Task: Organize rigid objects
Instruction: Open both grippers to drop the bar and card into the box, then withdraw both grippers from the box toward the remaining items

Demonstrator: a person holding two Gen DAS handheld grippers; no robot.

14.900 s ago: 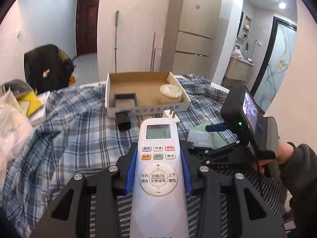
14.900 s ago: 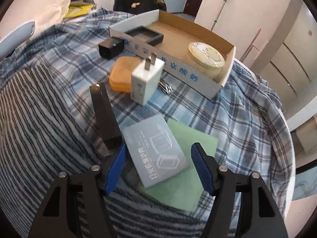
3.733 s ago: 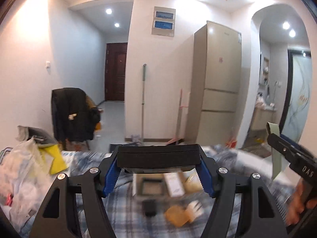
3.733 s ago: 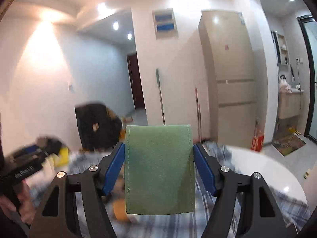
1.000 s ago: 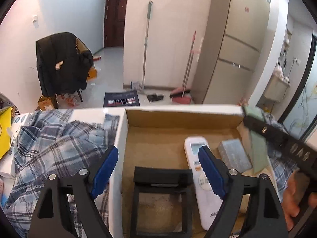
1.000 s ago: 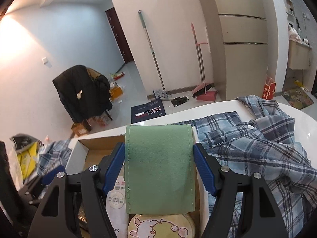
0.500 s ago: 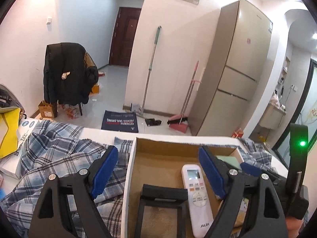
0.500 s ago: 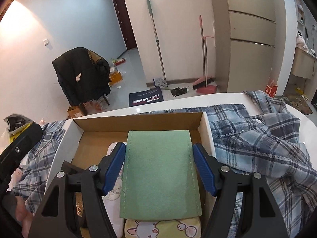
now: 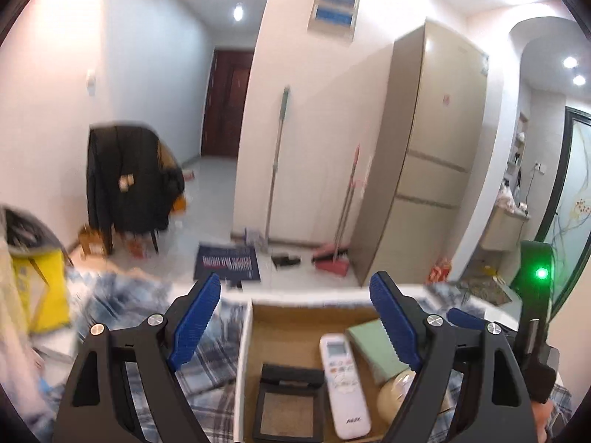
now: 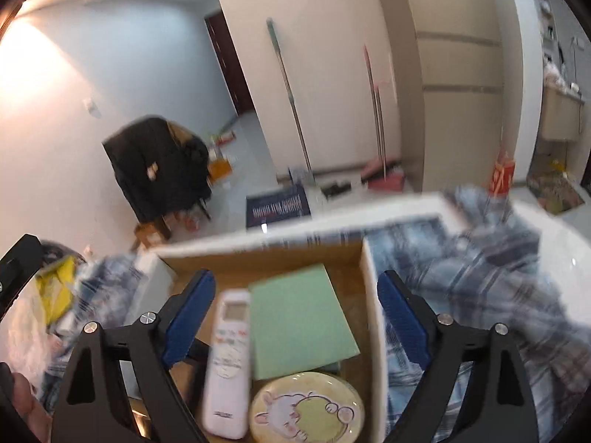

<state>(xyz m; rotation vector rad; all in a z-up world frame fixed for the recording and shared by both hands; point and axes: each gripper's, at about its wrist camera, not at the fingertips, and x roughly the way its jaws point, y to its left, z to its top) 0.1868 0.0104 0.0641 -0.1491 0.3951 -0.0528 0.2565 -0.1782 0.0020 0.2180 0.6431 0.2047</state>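
Right wrist view: the green pad [image 10: 301, 323] is seen lying in the cardboard box [image 10: 373, 317], released by the right tool [image 10: 295, 317], whose jaws have just been opening, while the left tool [image 9: 295, 319] is held open and empty.

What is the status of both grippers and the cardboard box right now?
Left gripper open, empty. Right gripper just opened, empty. Green pad released in the cardboard box, beside the remote, against the round tin. Nothing in the way.

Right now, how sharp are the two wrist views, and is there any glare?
Left wrist: plaid cloth smeared, brown cardboard box fairly sharp. Right wrist: motion blur on the white remote control and cloth; bright wall glare upper left; both fisheye-bent.
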